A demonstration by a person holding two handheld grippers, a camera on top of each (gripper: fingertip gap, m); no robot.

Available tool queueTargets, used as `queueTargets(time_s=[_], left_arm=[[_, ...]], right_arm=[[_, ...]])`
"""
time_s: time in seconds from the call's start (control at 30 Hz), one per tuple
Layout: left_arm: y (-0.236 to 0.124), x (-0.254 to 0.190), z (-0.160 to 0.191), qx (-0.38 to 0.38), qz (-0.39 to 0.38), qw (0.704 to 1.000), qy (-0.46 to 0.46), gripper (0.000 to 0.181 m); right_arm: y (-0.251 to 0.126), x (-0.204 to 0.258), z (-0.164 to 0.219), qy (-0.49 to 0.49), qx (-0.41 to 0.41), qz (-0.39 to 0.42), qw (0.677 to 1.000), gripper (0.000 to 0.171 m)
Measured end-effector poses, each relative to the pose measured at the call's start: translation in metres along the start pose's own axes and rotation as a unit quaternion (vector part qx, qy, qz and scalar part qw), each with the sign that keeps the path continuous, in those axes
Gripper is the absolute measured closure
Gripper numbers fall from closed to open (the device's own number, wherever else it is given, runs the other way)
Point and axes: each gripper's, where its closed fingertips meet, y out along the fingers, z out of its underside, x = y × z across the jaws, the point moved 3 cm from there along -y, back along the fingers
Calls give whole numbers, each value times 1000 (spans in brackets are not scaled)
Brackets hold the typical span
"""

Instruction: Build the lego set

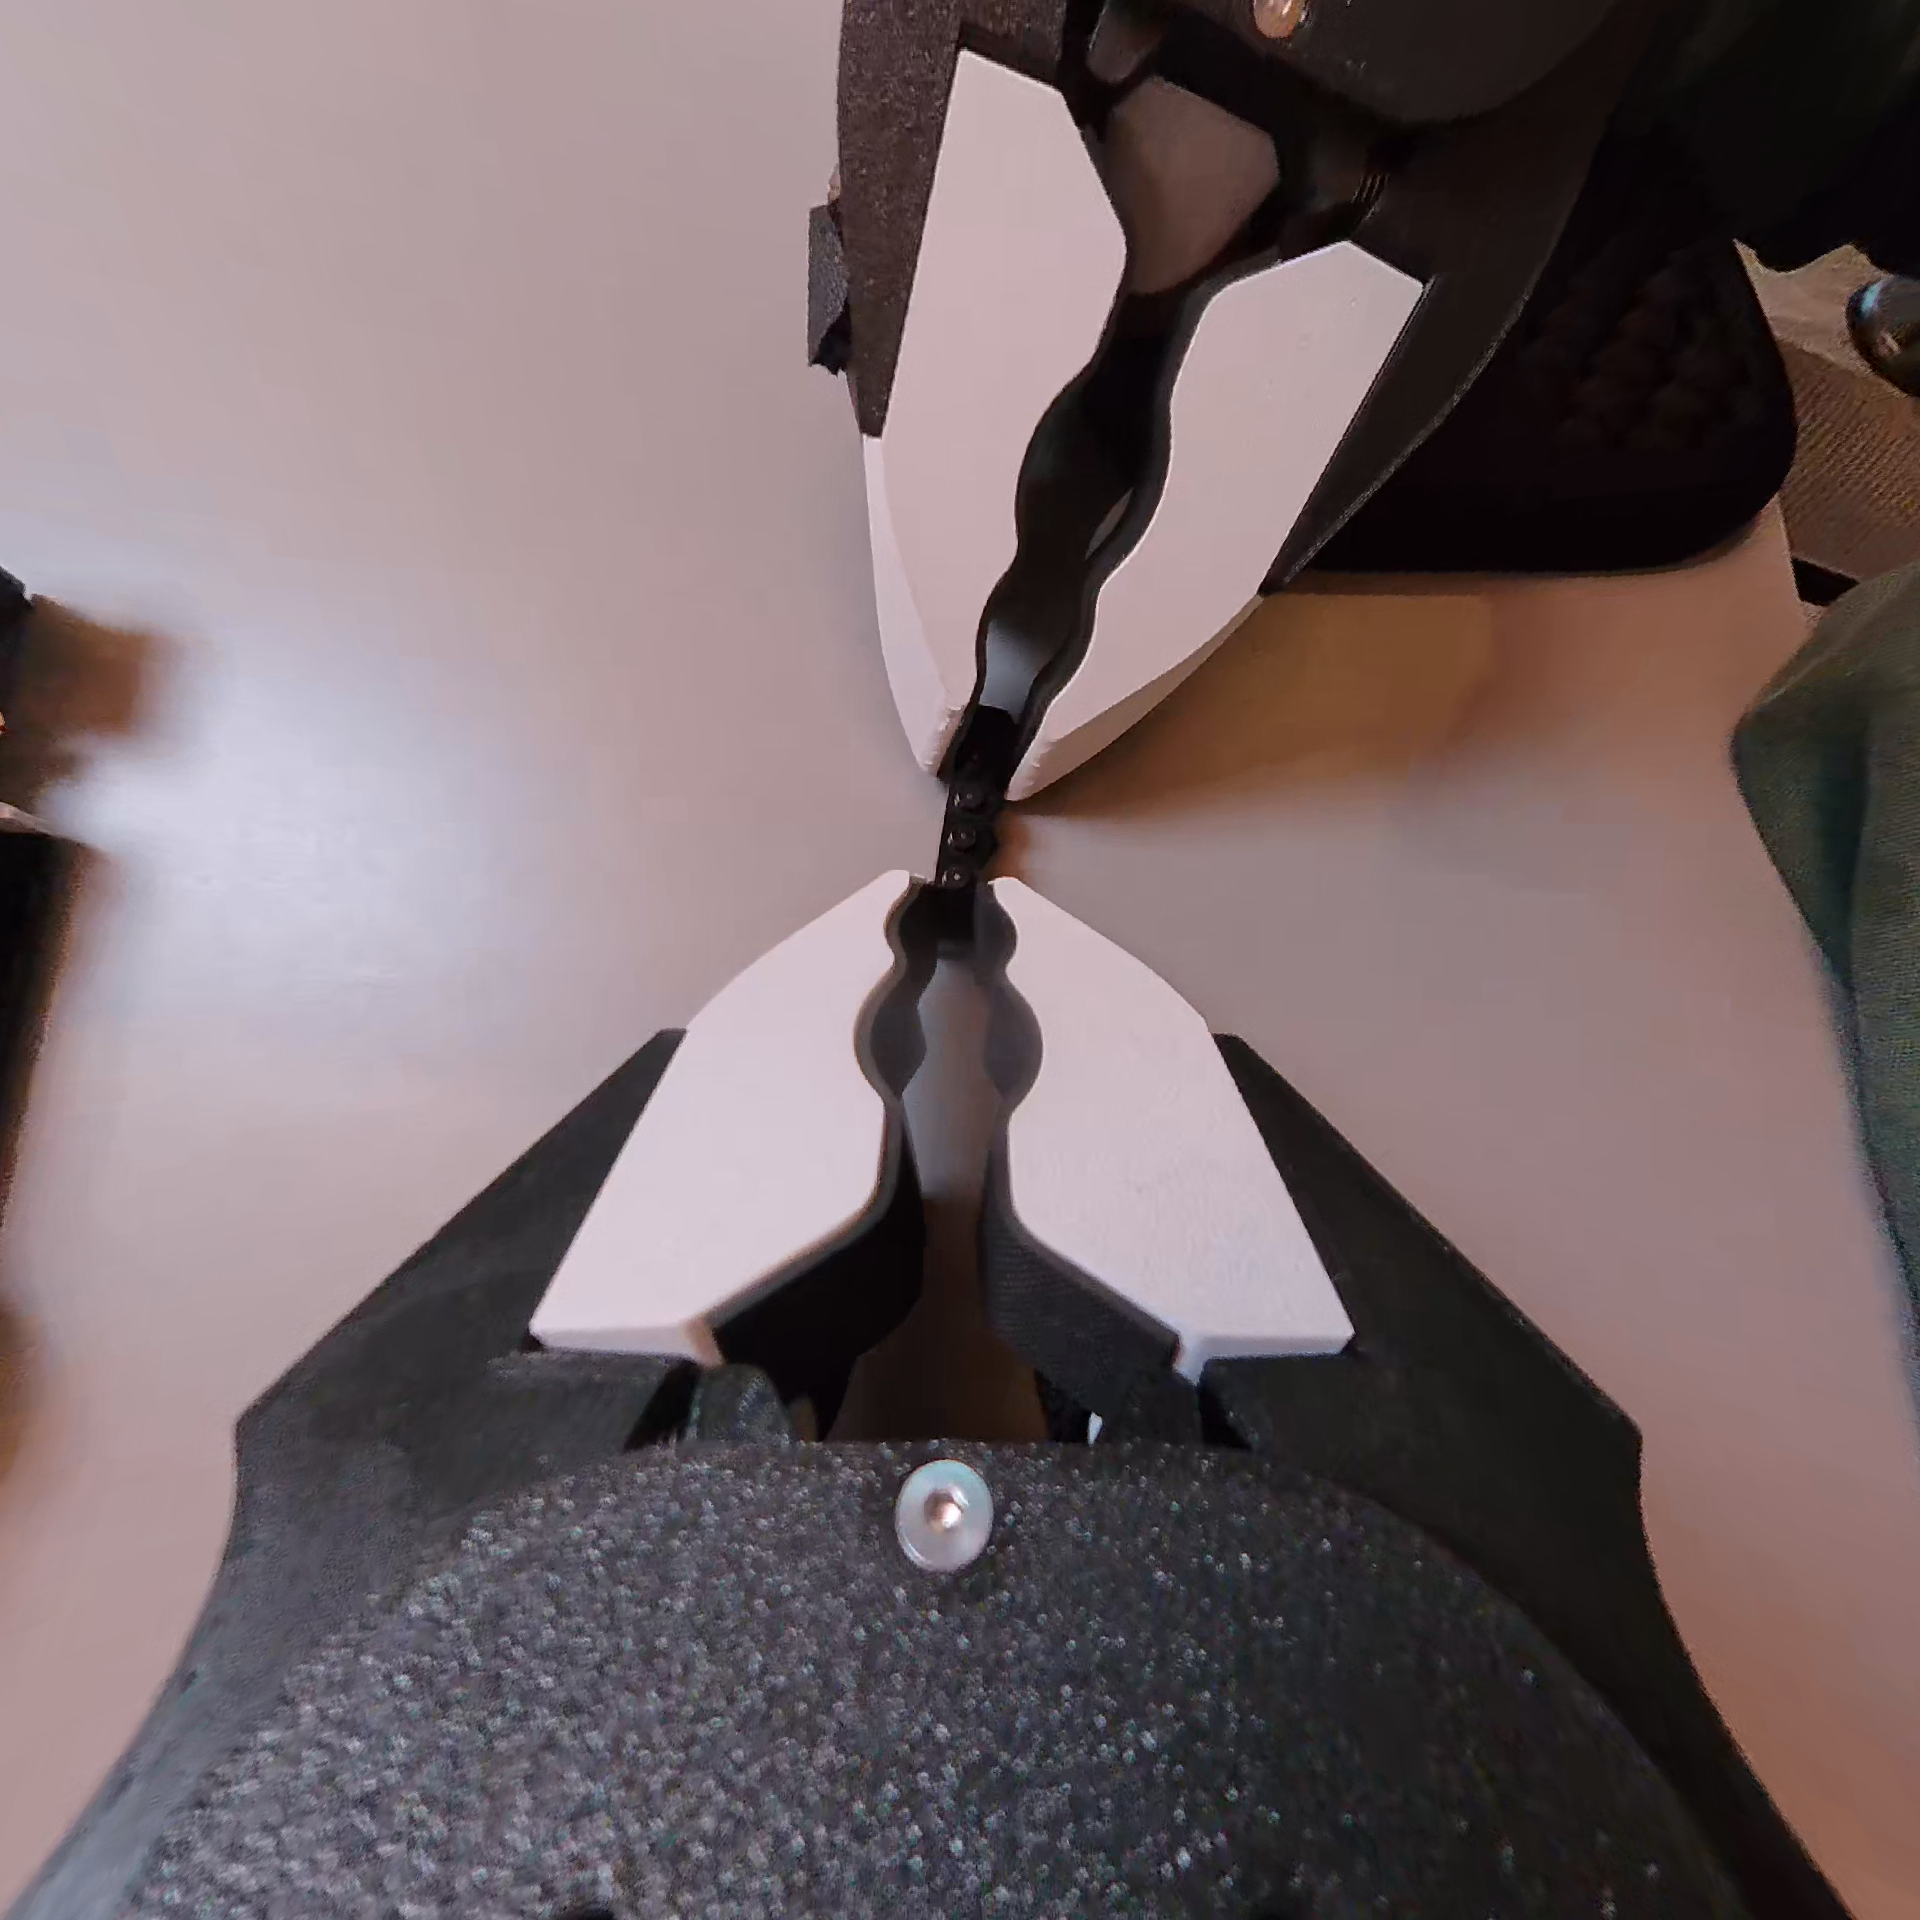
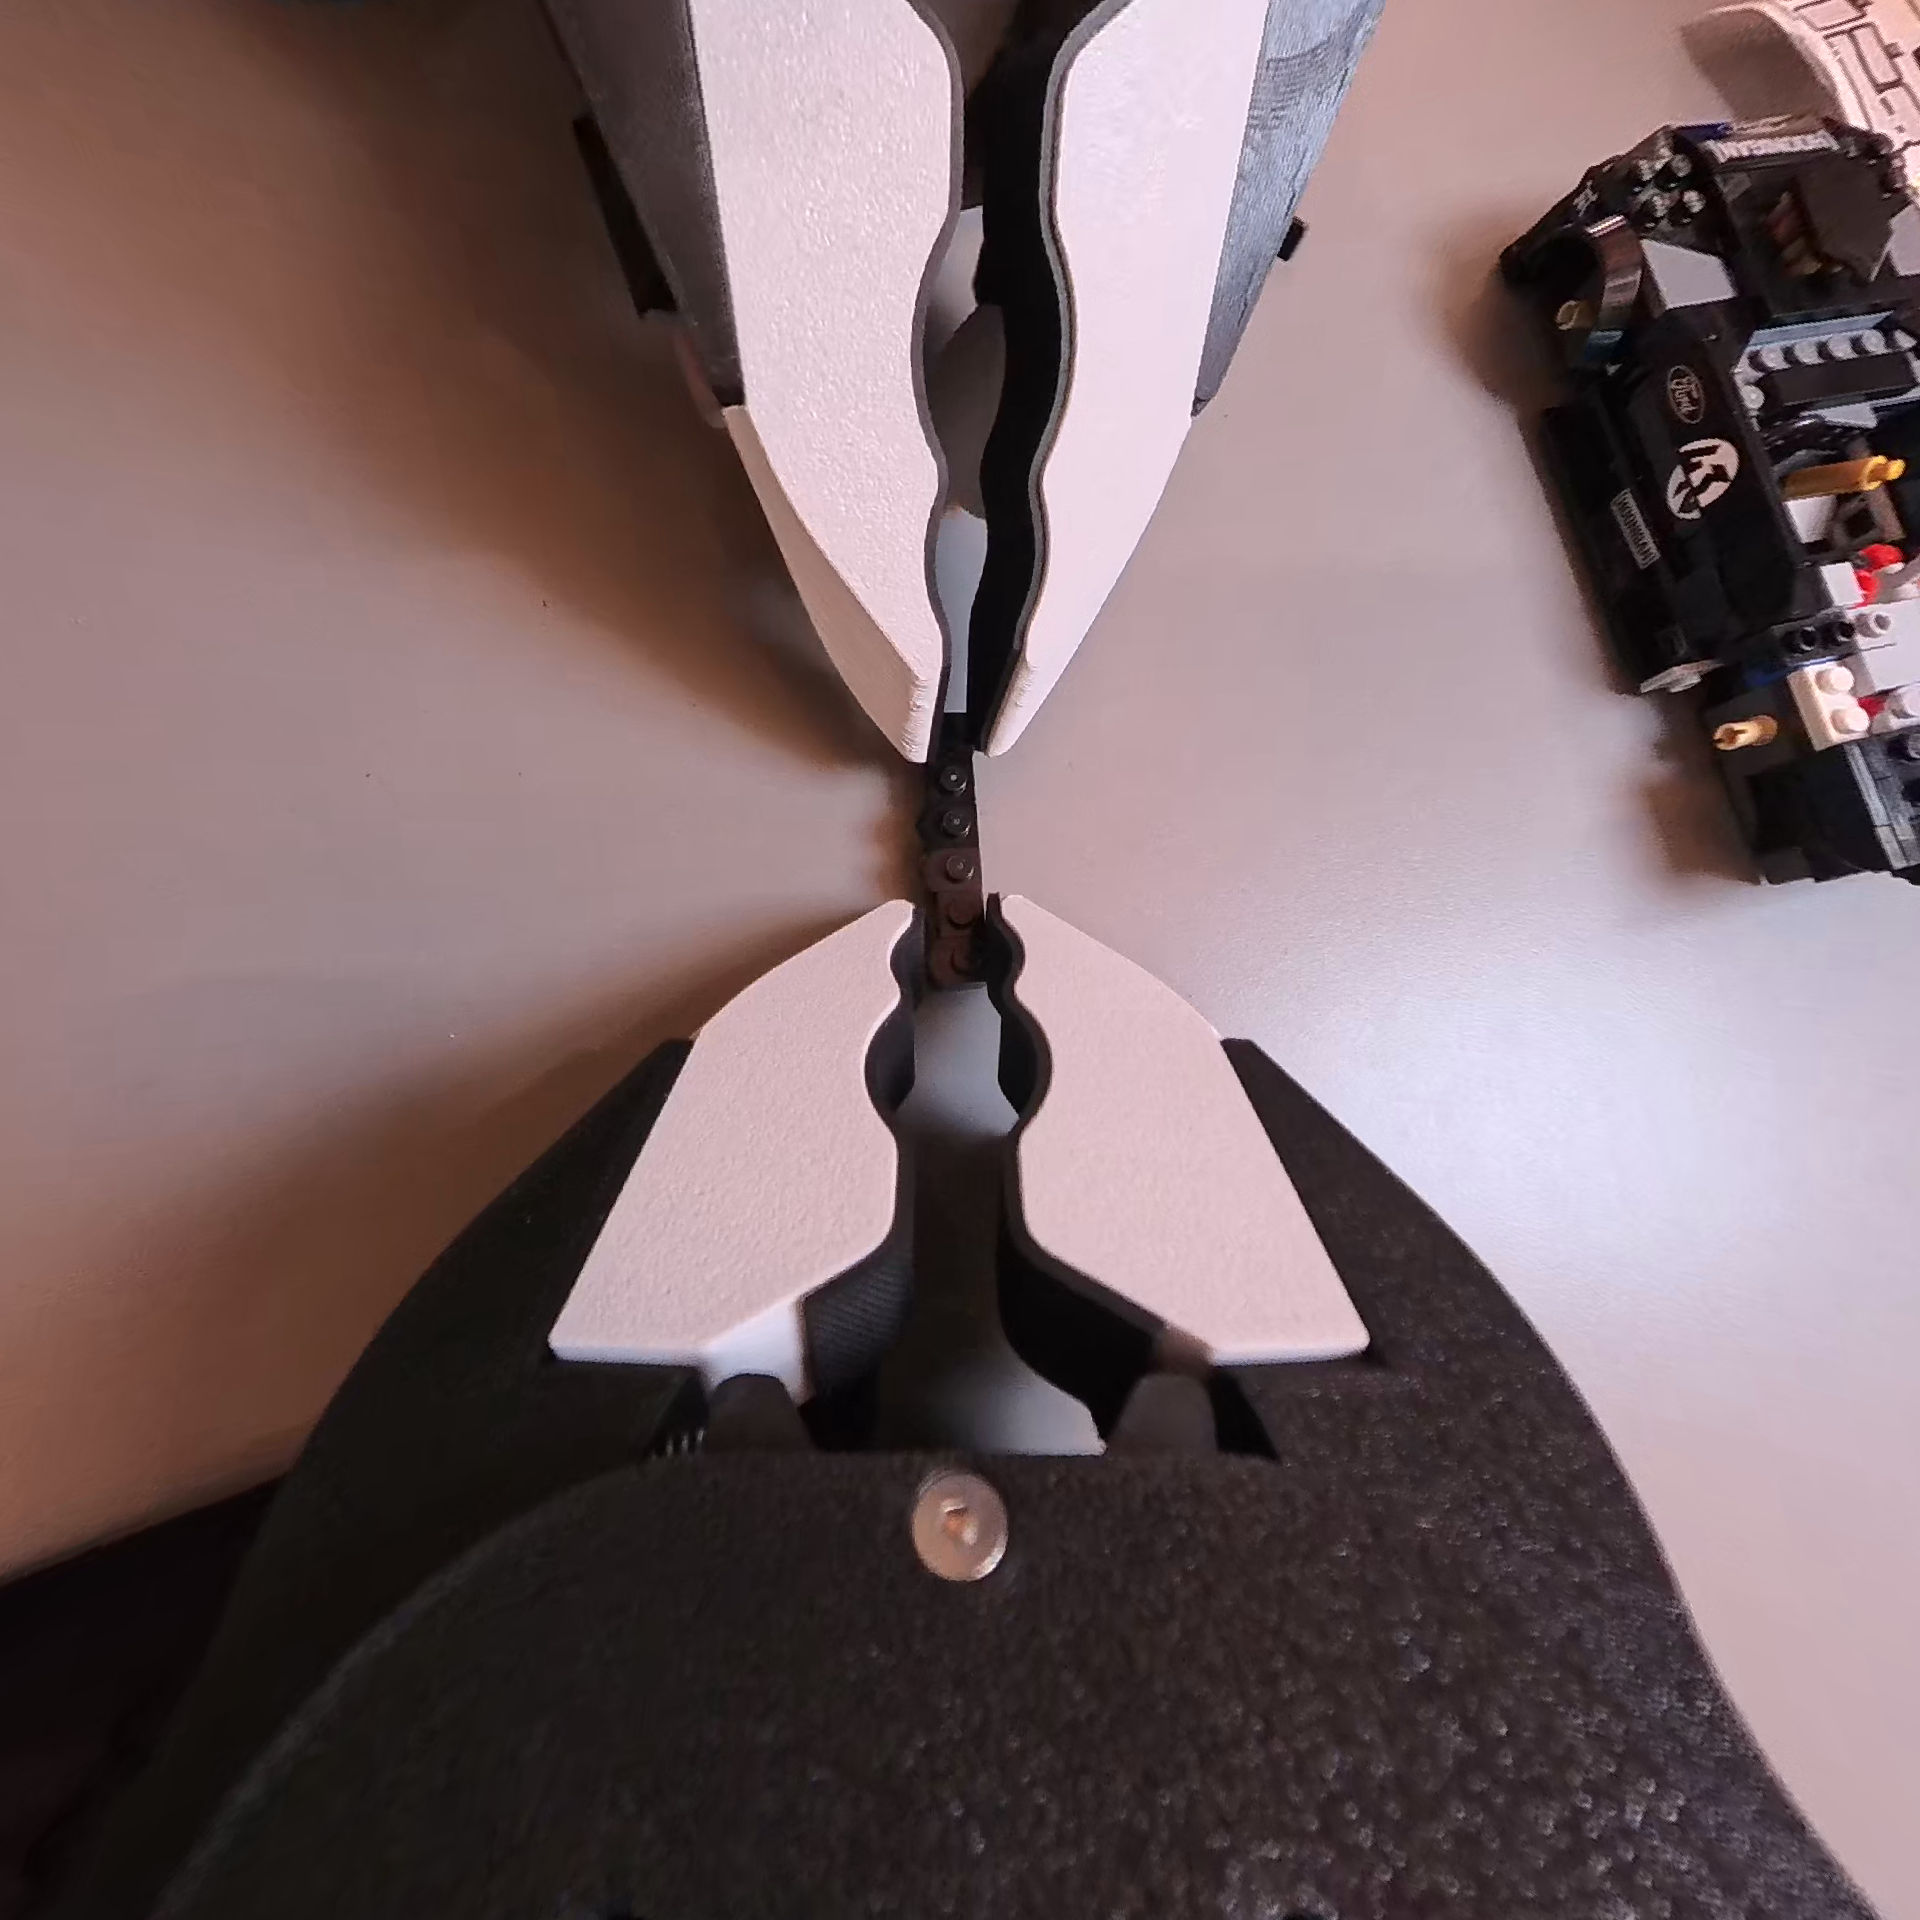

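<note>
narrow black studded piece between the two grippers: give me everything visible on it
The narrow black studded lego strip is a slim plastic plate, one stud wide, with a single row of round studs facing the cameras. It looks like two short plates meeting near the middle, though the joint is unclear. It is held above the pale tabletop, pinched end to end: the right gripper clamps one end, the left gripper the other. Only the fingertips touch it.
</note>
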Motion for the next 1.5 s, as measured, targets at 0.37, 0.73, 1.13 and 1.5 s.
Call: queueTargets(time_s=[0.37, 0.73, 1.13, 1.5], left_arm=[[-23, -8, -7, -80, -14, 996, -31, 146], [-42, -6, 21, -87, -99, 989, -64, 158], [-28, -8, 21, -80, -120, 989, -27, 158], [-37, -4, 16, -121, -135, 983, -28, 154]], right_arm=[[0, 0, 0, 0, 2, 4, 1000, 160], [2, -1, -2, -9, -2, 20, 1000, 160], [2, 2, -4, -21, -7, 11, 1000, 160], [2, 0, -4, -8, -8, 15, 1000, 159]])
